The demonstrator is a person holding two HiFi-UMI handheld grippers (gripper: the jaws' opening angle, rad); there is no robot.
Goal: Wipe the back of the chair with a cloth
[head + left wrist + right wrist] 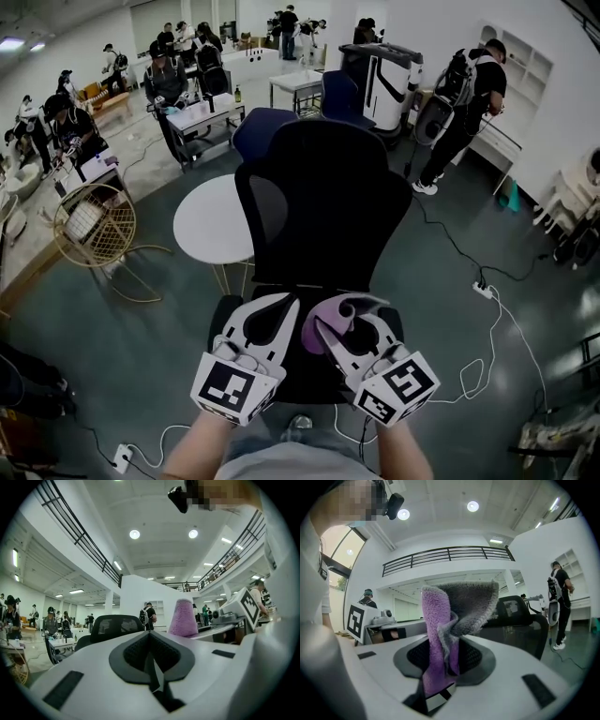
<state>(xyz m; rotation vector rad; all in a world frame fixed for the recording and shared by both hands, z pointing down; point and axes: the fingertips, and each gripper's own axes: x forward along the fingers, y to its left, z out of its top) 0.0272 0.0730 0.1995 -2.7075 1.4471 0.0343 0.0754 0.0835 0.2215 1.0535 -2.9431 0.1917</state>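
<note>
A black office chair stands right in front of me, its tall back (323,202) facing me in the head view. My right gripper (330,317) is shut on a purple and grey cloth (316,330), held low, just short of the chair's back. In the right gripper view the cloth (450,620) sticks up from between the jaws of that gripper (447,654), with the chair (518,616) beyond it. My left gripper (281,307) sits beside the right one, shut and holding nothing. The left gripper view shows this gripper (151,641), the cloth (183,618) and the chair (117,625).
A round white table (211,220) stands just left of the chair, with a gold wire chair (94,225) further left. A blue chair (262,127) is behind. Cables and a power strip (483,289) lie on the floor at right. People work at desks at the back.
</note>
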